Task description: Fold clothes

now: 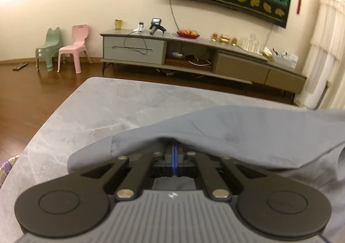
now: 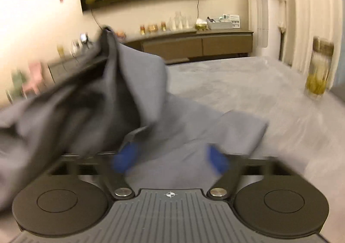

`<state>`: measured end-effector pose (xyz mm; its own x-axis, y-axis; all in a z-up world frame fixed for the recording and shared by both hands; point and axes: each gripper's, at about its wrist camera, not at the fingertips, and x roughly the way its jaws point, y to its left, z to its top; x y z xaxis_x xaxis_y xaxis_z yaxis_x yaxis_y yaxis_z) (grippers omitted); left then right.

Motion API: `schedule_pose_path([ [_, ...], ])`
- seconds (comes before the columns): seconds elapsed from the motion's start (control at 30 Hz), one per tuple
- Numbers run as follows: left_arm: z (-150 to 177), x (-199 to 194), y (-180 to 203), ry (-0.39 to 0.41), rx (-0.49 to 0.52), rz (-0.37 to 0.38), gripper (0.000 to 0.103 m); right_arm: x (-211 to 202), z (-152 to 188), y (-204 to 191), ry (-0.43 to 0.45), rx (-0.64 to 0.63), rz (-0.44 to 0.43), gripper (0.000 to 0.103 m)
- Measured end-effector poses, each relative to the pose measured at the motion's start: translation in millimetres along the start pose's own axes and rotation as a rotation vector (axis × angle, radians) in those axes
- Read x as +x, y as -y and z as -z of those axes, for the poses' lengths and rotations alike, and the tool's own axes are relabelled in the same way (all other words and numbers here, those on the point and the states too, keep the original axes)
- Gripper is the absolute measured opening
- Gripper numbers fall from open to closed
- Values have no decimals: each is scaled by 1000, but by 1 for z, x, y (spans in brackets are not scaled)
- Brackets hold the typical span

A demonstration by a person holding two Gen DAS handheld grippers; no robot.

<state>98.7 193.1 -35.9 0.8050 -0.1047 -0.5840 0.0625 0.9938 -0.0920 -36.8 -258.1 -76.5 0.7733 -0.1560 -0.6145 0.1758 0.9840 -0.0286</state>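
A grey-blue garment (image 1: 248, 135) lies on a grey marble table (image 1: 107, 109). My left gripper (image 1: 174, 148) is shut on a fold of the garment, which drapes over the fingertips and hides them. In the right wrist view the same garment (image 2: 129, 96) is lifted up at the left and spreads across the table (image 2: 248, 83). My right gripper (image 2: 170, 156) is open, its blue pads (image 2: 126, 155) wide apart over the cloth, holding nothing. This view is blurred by motion.
A glass jar with yellow contents (image 2: 318, 70) stands at the table's right edge. Beyond the table are a wooden floor (image 1: 43, 87), a low TV cabinet (image 1: 194, 53), and two small plastic chairs (image 1: 73, 49). Curtains (image 2: 291, 5) hang on the right.
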Motion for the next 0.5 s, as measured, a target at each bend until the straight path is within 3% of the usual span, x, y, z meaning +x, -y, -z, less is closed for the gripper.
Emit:
schedule_pose_path([
  [0.1,3,3,9,-2,38,-2,4,9,4,-7,-14,9,-9,92],
  [0.17,5,7,15,-7,62,-11,5,14,6,-11,-23,15,-15,80],
  [0.2,6,9,17,-7,69,-16,5,17,7,-13,-27,18,-18,68],
  [0.27,8,12,19,-1,86,-29,8,23,9,-18,-36,25,-24,59],
  [0.33,7,12,21,15,97,-33,11,29,12,-22,-45,31,-29,19],
  [0.37,7,12,22,23,102,-34,11,31,13,-24,-49,32,-33,10],
  [0.43,6,13,24,39,113,-37,9,21,3,-24,-18,-36,-43,5],
  [0.47,5,13,26,47,118,-39,0,12,-4,-22,17,-75,-28,4],
  [0.5,5,13,27,55,123,-40,0,0,-12,-19,66,-134,3,2],
])
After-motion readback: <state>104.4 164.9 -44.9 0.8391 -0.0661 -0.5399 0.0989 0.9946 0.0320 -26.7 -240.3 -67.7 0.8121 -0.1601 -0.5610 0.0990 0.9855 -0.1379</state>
